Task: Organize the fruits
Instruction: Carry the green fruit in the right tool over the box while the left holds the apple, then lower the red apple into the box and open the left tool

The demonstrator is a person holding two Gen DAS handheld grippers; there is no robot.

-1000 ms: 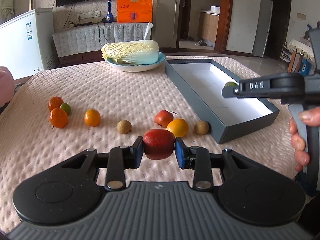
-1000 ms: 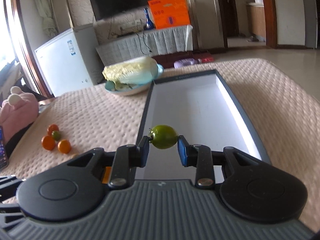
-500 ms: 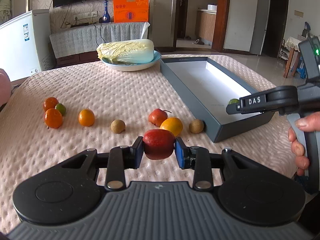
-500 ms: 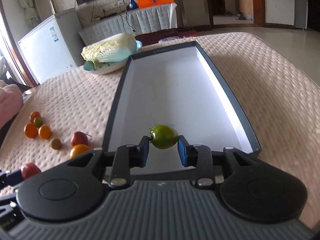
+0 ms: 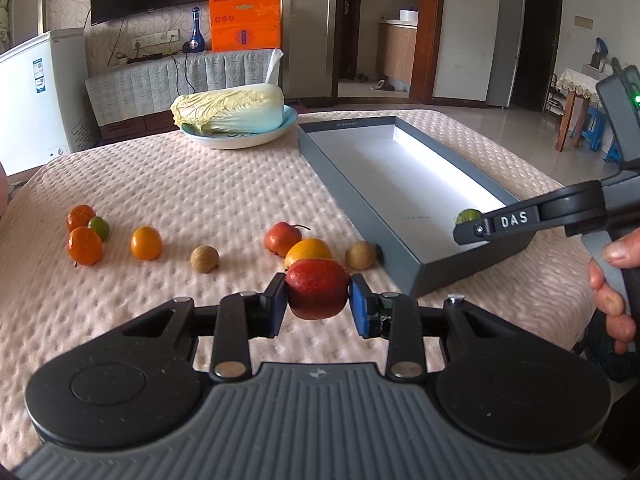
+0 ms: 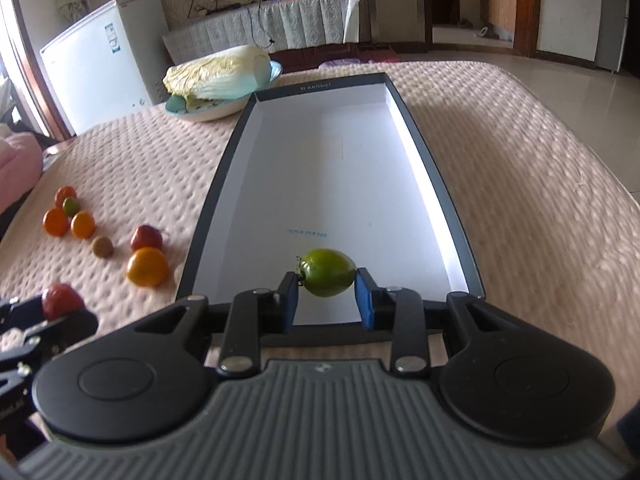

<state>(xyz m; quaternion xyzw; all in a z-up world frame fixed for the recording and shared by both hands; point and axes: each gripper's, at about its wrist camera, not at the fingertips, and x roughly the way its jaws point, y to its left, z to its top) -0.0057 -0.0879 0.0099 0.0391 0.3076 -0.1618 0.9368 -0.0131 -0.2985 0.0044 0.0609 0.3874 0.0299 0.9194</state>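
— Left claw [image 5: 318, 300]: what's it pinching?
— Its blue pads press both sides of a red fruit [image 5: 317, 289], held up over the pink cloth [image 5: 200, 184]; an orange [image 5: 308, 251] sits just behind it
— And the right claw [image 6: 326, 290]?
— Pinching a green fruit [image 6: 327, 272] above the near end of the grey box [image 6: 208, 204]; more oranges [image 5: 146, 242] and brown fruits [image 5: 204, 259] lie loose on the cloth, left of the box; a cabbage [image 5: 228, 109] rests on a plate beyond

Box [image 5: 360, 216] sits right of the loose fruits [image 5: 146, 243] on the table [image 5: 200, 184]. Plate [image 5: 240, 142] with cabbage [image 5: 228, 114] is at the far side, left of the box's far end.
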